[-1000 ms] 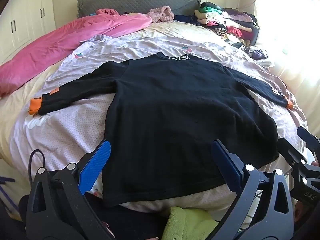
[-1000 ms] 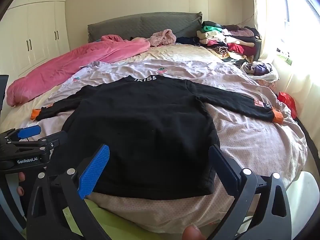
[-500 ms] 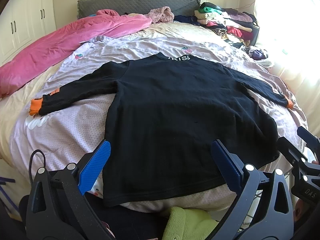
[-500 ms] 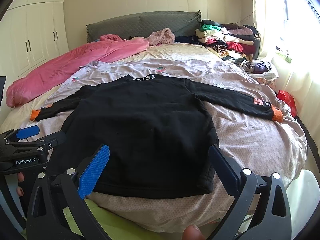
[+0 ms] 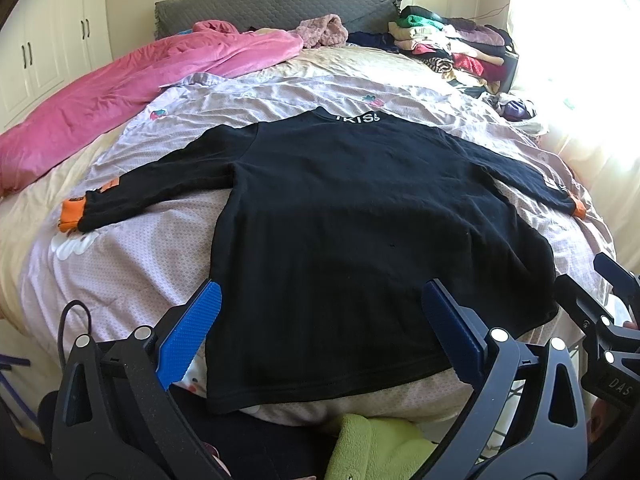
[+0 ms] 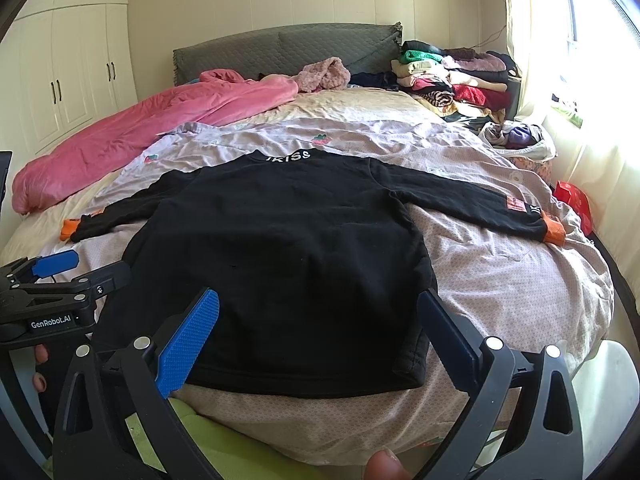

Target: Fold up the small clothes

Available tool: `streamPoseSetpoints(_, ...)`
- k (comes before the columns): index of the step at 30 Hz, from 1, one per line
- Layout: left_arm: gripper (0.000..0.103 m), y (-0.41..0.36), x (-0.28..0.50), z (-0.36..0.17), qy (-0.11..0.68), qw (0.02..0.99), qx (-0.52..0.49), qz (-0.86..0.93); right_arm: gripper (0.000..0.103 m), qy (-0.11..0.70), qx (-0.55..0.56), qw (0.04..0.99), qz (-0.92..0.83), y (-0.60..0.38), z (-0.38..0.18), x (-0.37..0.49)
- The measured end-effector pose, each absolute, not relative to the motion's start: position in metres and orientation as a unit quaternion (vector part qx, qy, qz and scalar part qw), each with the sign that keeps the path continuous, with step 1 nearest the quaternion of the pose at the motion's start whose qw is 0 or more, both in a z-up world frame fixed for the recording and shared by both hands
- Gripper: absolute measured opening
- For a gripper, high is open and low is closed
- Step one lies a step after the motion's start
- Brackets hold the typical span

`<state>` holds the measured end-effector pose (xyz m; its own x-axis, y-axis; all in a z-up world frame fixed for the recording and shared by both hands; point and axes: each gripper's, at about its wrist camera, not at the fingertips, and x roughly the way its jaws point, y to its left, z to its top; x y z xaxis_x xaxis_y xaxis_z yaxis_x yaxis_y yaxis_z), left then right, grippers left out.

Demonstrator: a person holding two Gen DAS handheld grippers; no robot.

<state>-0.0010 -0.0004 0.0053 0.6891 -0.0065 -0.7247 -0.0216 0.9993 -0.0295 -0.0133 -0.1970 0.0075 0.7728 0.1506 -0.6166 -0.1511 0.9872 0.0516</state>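
Observation:
A black long-sleeved top (image 5: 360,220) with orange cuffs and white letters at the collar lies spread flat on the bed, sleeves out to both sides, hem nearest me; it also shows in the right wrist view (image 6: 280,248). My left gripper (image 5: 320,332) is open and empty, held just short of the hem's left part. My right gripper (image 6: 318,332) is open and empty, just short of the hem's right part. Each gripper shows in the other's view, the right one (image 5: 600,300) at the right edge, the left one (image 6: 76,272) at the left edge.
The top lies on a lilac sheet (image 5: 120,264) over the bed. A pink duvet (image 5: 120,92) lies along the far left. A pile of folded clothes (image 5: 452,44) sits at the far right by the grey headboard (image 5: 276,4). Green fabric (image 5: 376,448) lies below the bed edge.
Both views have shifted only slightly. The top lies as before and both grippers stay open.

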Motion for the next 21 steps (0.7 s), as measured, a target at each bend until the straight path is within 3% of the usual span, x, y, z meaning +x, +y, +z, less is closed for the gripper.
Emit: streamPoseSetpoints(21, 0.094, -0.0056, -0.001, 0.0091, 0.401, 0.916, -0.02, -0.003, 0.099, 0.339, 0.002, 0.938, 0.076, -0.1982, 0.0014, -0.0049)
